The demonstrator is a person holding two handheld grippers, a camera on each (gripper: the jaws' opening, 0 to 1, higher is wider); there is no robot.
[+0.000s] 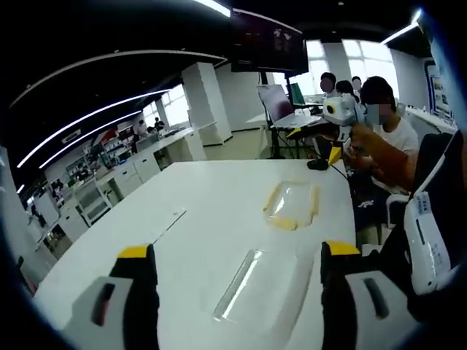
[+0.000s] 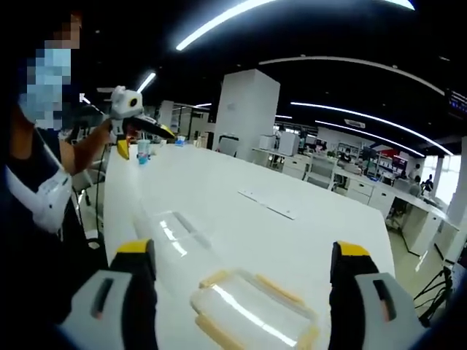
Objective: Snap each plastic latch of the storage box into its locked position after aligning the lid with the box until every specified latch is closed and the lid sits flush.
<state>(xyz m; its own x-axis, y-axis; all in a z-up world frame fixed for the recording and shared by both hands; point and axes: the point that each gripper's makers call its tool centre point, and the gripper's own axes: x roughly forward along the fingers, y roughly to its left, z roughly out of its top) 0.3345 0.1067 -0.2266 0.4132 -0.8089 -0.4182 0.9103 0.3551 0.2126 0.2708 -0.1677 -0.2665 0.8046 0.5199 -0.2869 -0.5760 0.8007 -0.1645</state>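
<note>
You are working with two clear plastic pieces on one white worktop (image 1: 219,197): one storage box (image 1: 292,204) with yellowish latches and one lid (image 1: 255,288) lying apart from it. You are holding two grippers, the left gripper (image 1: 237,281) and the right gripper (image 2: 244,281). One person (image 1: 387,138) is sitting at the worktop's far end.

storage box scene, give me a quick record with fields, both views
surface: white table
box: clear storage box with tan latches, between the right gripper's jaws in the right gripper view
lid: clear lid lying flat on the table, apart from the box, not yet fitted
latches: cannot tell if any are snapped
left gripper: open, jaws either side of the lid, holding nothing
right gripper: open, holding nothing
background: a person seated at the table's far end holding another gripper
</note>
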